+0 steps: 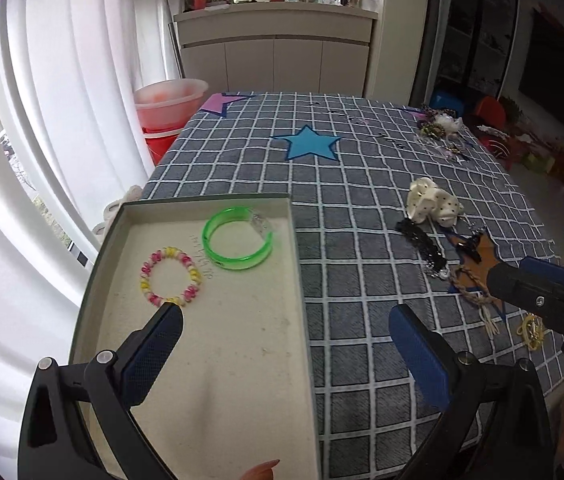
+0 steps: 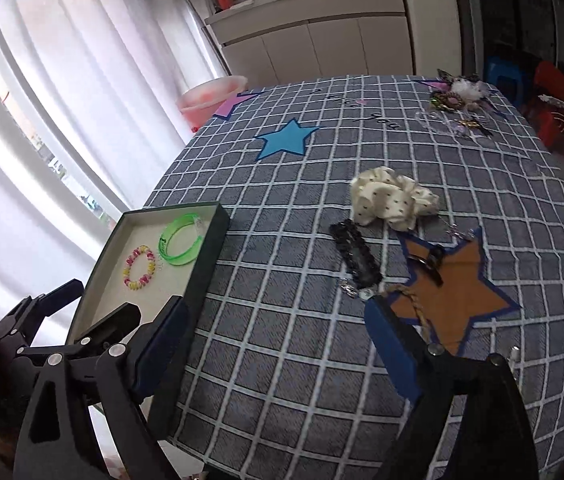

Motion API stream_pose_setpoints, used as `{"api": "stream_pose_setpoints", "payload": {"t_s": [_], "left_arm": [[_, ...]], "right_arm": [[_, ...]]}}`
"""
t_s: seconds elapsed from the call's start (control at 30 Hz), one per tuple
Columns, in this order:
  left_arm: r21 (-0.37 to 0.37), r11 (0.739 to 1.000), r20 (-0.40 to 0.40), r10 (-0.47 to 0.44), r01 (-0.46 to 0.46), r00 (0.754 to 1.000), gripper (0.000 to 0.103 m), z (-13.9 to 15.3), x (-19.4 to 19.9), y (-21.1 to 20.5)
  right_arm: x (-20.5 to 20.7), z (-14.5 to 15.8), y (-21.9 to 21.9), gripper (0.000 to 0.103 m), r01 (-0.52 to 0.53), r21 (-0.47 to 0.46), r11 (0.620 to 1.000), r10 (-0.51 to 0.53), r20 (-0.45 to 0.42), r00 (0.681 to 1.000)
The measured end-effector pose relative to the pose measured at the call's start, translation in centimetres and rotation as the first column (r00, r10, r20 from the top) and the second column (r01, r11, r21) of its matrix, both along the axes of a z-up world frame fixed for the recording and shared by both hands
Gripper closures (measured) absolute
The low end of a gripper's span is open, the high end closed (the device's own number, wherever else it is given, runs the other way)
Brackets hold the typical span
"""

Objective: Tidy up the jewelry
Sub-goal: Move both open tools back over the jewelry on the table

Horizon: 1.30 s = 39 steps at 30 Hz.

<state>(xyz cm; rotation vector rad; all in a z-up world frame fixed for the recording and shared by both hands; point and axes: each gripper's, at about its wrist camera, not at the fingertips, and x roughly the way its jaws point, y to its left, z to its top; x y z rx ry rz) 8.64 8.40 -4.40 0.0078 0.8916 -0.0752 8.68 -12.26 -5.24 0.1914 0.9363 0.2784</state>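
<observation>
Over the near left corner of the table [image 1: 346, 184], my left claw [image 1: 286, 318] hangs with its two blue pads spread wide and nothing between them. One pad tip sits just beside the pink-and-yellow bead bracelet [image 1: 171, 276], though I cannot tell if it touches; the other pad is out past the right wall of the tray [image 1: 300, 280], above the checked cloth. A green cuff bangle [image 1: 238, 243] lies at the tray's far end, apart from the beads. My right claw [image 1: 538, 294] shows at the right edge, near a braided cord bracelet [image 1: 472, 290].

From the right wrist view, my right claw [image 2: 274, 308] is also spread wide and empty, low over the table beside the tray [image 2: 208, 276]. Ahead lie a black beaded piece [image 2: 356, 258], a cream dotted scrunchie [image 2: 392, 200] and a dark hair clip [image 2: 432, 266] on an orange star [image 2: 466, 300]. Bare cloth lies between tray and jewelry.
</observation>
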Motion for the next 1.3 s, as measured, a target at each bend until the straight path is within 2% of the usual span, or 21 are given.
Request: {"api": "stream_pose_setpoints", "payload": {"t_s": [0.3, 0.43, 0.6, 0.87, 1.07, 1.17, 1.23, 1.3], "left_arm": [[-0.032, 0.997, -0.056, -0.066, 0.065, 0.996, 0.000, -1.6, -1.9, -5.6], [-0.037, 0.996, -0.079, -0.089, 0.086, 0.993, 0.000, -2.4, -2.5, -7.3], [-0.027, 0.995, -0.114, -0.095, 0.092, 0.989, 0.000, -3.8, -2.7, -8.8], [-0.028, 0.995, -0.147, -0.100, 0.097, 0.984, 0.000, -5.4, -2.3, -10.9], [-0.029, 0.991, -0.146, -0.132, 0.129, 0.980, 0.000, -5.9, -1.1, -12.7], [-0.034, 0.988, -0.140, -0.156, 0.152, 0.978, 0.000, -6.0, -0.2, -13.6], [-0.052, 0.986, -0.142, -0.165, 0.159, 0.976, 0.000, -6.0, 0.6, -14.1], [-0.078, 0.983, -0.145, -0.174, 0.164, 0.974, 0.000, -6.0, 1.4, -14.7]], "right_arm": [[-4.6, -0.7, -8.8, 0.012, 0.172, -0.066, 0.983, -0.174, -0.025, 0.984], [-6.7, -1.9, -12.6, 0.012, 0.258, -0.094, 0.962, -0.262, -0.042, 0.964], [-8.6, -4.0, -15.2, 0.012, 0.305, -0.150, 0.940, -0.318, -0.070, 0.945], [-8.8, -5.7, -17.2, 0.012, 0.340, -0.133, 0.931, -0.354, -0.102, 0.930], [-8.0, -6.1, -16.6, 0.012, 0.309, -0.138, 0.941, -0.323, -0.089, 0.942], [-8.0, -6.3, -16.6, 0.016, 0.304, -0.142, 0.942, -0.317, -0.078, 0.945], [-8.0, -6.4, -16.8, 0.025, 0.302, -0.150, 0.941, -0.315, -0.073, 0.946], [-8.0, -6.6, -17.1, 0.030, 0.299, -0.152, 0.942, -0.313, -0.079, 0.946]]}}
